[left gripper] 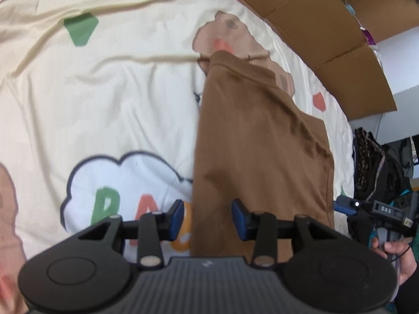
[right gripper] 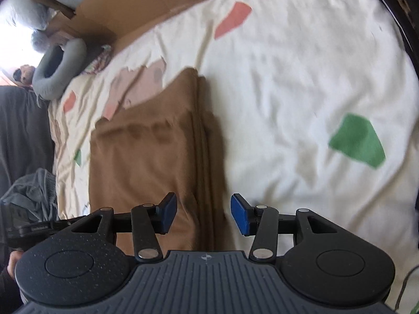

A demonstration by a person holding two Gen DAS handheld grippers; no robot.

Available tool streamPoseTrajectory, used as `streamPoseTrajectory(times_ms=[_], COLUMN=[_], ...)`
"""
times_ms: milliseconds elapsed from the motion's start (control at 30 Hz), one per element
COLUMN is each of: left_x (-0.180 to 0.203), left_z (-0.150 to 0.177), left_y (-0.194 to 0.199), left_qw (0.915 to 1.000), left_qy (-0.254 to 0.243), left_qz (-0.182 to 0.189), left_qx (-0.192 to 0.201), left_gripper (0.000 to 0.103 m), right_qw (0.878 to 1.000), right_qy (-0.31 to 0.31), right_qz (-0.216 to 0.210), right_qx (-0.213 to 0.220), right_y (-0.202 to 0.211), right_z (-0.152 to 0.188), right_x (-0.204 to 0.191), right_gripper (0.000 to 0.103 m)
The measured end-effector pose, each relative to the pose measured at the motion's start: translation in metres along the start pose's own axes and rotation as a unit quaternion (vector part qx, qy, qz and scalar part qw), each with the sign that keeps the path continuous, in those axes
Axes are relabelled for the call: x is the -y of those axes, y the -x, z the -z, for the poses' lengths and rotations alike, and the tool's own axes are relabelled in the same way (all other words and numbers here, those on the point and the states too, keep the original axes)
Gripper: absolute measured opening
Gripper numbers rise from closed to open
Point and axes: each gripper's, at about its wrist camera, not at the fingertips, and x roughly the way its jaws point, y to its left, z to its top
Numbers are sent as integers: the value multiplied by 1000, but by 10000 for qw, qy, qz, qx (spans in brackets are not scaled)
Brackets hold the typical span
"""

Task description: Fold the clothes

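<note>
The brown garment (left gripper: 262,144) lies on the bed, on a cream printed bedsheet (left gripper: 117,91), already laid into a long narrow strip that runs straight ahead of both pairs of tongs. It looks like thin, soft knit cloth: light, limp, likely to sag and slide out of shape if lifted by one point, with nothing fragile about it. In the right wrist view several stacked layers show along its right-hand edge, so a good hold would probably pinch through all those layers at the near corners, one corner per tongs, so the strip can be carried over on itself without the layers shearing apart. The left tongs (left gripper: 207,219) stand apart with nothing clamped, over the strip's left edge, so that one blue pad sits over the bedsheet and the other over brown cloth. The right tongs (right gripper: 203,216) are likewise apart and empty, over the strip's layered right edge, with cloth below the gap. Both tongs tilt steeply down toward the bed, side by side at the near end, and the hand (left gripper: 392,251) gripping the right one shows at the left view's edge.
</note>
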Motion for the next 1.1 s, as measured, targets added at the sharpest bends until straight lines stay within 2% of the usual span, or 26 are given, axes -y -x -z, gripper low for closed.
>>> streamPoseTrajectory(times_ms=[300, 400, 767, 800, 833, 867, 900, 967, 1100], left_x=[-3, -5, -4, -3, -3, -3, -4, -3, 2], left_z=[-24, -34, -73, -76, -80, -84, -88, -94, -94], left_y=[-13, -19, -39, -39, -39, -39, -39, -40, -40], left_qw=[9999, 9998, 9986, 9982, 9978, 9970, 9961, 9949, 9943], left_qy=[-62, -62, 64, 110, 156, 239, 323, 366, 194], left_qz=[-15, 4, 192, 214, 237, 273, 310, 330, 342], left_qx=[123, 193, 488, 545, 602, 682, 762, 875, 992], left_gripper=[45, 45, 45, 42, 27, 21, 16, 15, 13], right_qw=[9997, 9996, 9992, 9991, 9989, 9989, 9989, 9986, 9983], right_qy=[-3, 199, 191, 224, 237, 235, 233, 310, 282], right_qz=[-127, -30, -218, -245, -276, -272, -267, -279, -334], right_qx=[222, 173, 274, 268, 279, 289, 300, 324, 378], right_y=[-21, -32, -44, -44, -44, -43, -42, -40, -36], right_z=[-25, -32, -43, -44, -45, -45, -46, -46, -44], right_x=[-2, -4, 0, -1, -1, -1, -1, -3, -2], right_gripper=[54, 54, 53, 46, 43, 36, 33, 28, 29])
